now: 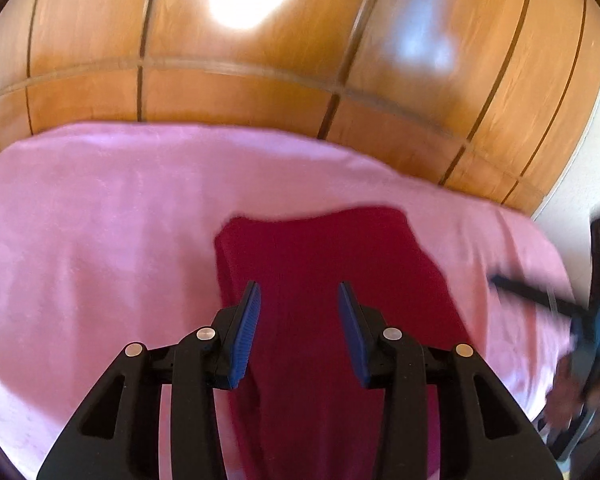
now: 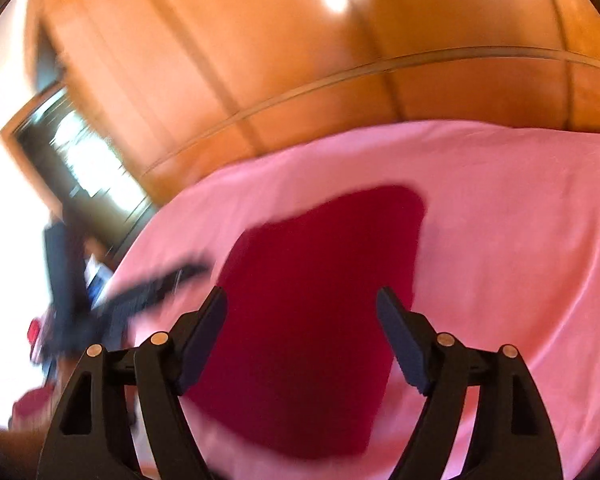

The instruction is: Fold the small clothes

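Your left gripper (image 1: 299, 294) hung above the dark red garment (image 1: 332, 280) with its blue pads (image 1: 249, 328) spread apart and nothing pinched between them; the cloth showed in the gap but lay on the surface below, not in the jaws. Your right gripper (image 2: 301, 300) stood with its jaws spread wider, also holding nothing; the same garment (image 2: 320, 320) filled the space beneath its dark pads (image 2: 400, 340). The garment lay flat as a roughly four-sided shape on the pink bedcover (image 1: 100, 240), towards its near side; pink cover showed on every side of it in the right wrist view (image 2: 500, 240). Behind the bed ran a wooden panelled wall (image 1: 260, 92) with glare on its varnish. In the left wrist view your right gripper appeared at the right edge (image 1: 540, 296), blurred, over the pink cover beside the garment; in the right wrist view your left gripper appeared at the left (image 2: 148, 292), likewise blurred, so its jaws could not be read from there.
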